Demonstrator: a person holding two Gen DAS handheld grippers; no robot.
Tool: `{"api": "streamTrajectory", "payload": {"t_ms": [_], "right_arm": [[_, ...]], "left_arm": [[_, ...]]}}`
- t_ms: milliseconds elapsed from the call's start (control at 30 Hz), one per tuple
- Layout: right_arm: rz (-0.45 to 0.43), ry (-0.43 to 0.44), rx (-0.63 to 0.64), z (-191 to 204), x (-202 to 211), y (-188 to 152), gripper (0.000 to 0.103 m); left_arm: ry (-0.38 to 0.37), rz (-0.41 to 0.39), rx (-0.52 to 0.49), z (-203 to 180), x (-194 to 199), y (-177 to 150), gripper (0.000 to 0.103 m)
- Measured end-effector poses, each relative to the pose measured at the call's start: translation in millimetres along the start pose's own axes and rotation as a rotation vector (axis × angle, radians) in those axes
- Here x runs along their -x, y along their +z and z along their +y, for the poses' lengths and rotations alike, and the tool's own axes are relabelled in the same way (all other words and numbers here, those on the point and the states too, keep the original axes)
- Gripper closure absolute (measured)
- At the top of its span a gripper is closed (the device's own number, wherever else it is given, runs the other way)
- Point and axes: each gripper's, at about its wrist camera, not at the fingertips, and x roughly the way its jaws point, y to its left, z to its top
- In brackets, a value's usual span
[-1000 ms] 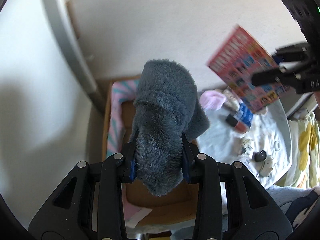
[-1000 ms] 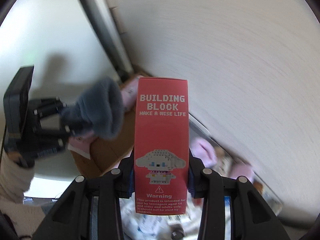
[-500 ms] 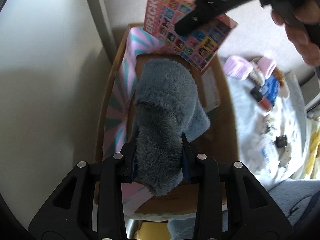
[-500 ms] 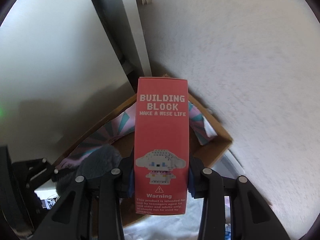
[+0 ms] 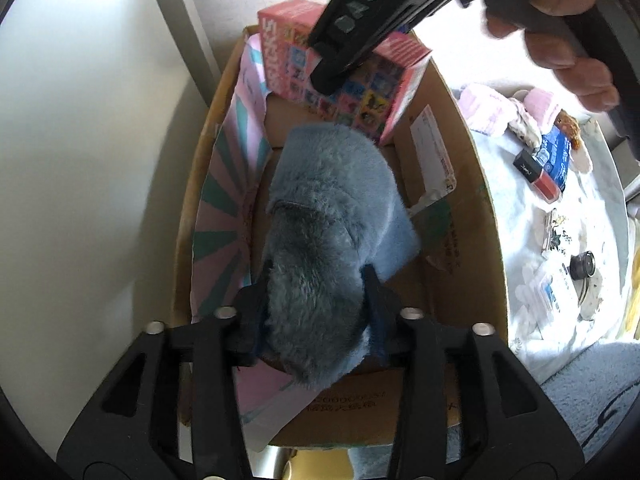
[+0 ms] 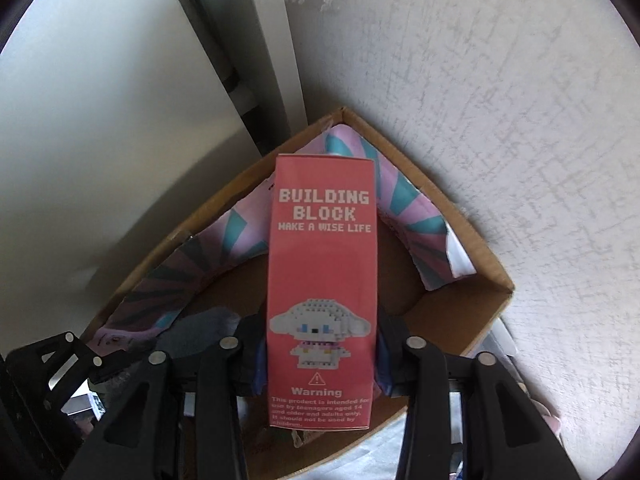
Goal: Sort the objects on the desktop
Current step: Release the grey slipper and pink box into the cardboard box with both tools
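My left gripper [image 5: 316,300] is shut on a grey-blue plush toy [image 5: 328,216] and holds it over the open cardboard box [image 5: 476,168]. My right gripper [image 6: 320,360] is shut on a red building block box [image 6: 324,272] and holds it over the far corner of the same cardboard box [image 6: 492,268]. In the left wrist view the red box [image 5: 360,92] and the right gripper's finger [image 5: 352,28] hang above the box's far end. The plush [image 6: 200,328] and the left gripper [image 6: 60,364] show at lower left in the right wrist view.
A pink and teal striped paper [image 5: 228,184] lines the box's left side. Right of the box, a white cloth [image 5: 532,248] carries pink soft items [image 5: 484,112], a blue packet [image 5: 556,156], a red lipstick [image 5: 536,172] and a small dark round object [image 5: 582,264]. A white wall [image 6: 480,100] stands behind.
Both grippers have moved from above the table to over the cardboard box. The red box now hangs over the box's far corner, the plush over its middle.
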Motion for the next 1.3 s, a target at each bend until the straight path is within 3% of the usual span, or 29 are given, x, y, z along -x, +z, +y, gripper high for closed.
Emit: {"api": "streamTrajectory", "payload": {"t_ms": [67, 133, 200, 633, 700, 867, 1100, 1300], "right_arm": [[-0.009, -0.019, -0.015, -3.8, -1.0, -2.3, 0.06], [-0.018, -0.033, -0.039, -9.1, 1.0, -5.5, 0.032], [-0.048, -0.031, -0.058, -13.6, 6.1, -9.9, 0.014], [-0.178, -0.052, -0.07, -35.8, 65.0, -67.9, 0.01], [-0.185, -0.073, -0.052, -24.3, 68.9, -58.6, 0.01], [-0.212, -0.186, -0.057, -39.8, 102.4, -91.3, 0.01], [-0.241, -0.29, -0.103, -79.5, 151.3, -162.0, 0.01], [-0.235, -0.31, -0.217, -123.0, 179.1, -225.6, 0.01]], "left_arm": [[0.019, -0.014, -0.006, -2.6, 3.7, 0.3, 0.015], [0.043, -0.053, -0.021, -5.6, 11.5, 0.6, 0.0], [0.053, -0.069, -0.04, -8.4, 16.7, 1.4, 0.0], [0.009, -0.086, 0.004, 7.4, 28.5, 10.2, 0.0], [0.019, -0.11, 0.008, 7.3, 34.5, 14.4, 0.0], [0.016, -0.153, -0.003, 1.3, 50.2, 26.1, 0.0], [0.017, -0.21, -0.067, -23.6, 78.3, 46.1, 0.0], [-0.067, -0.232, -0.136, -57.7, 86.0, 63.8, 0.0]]}}
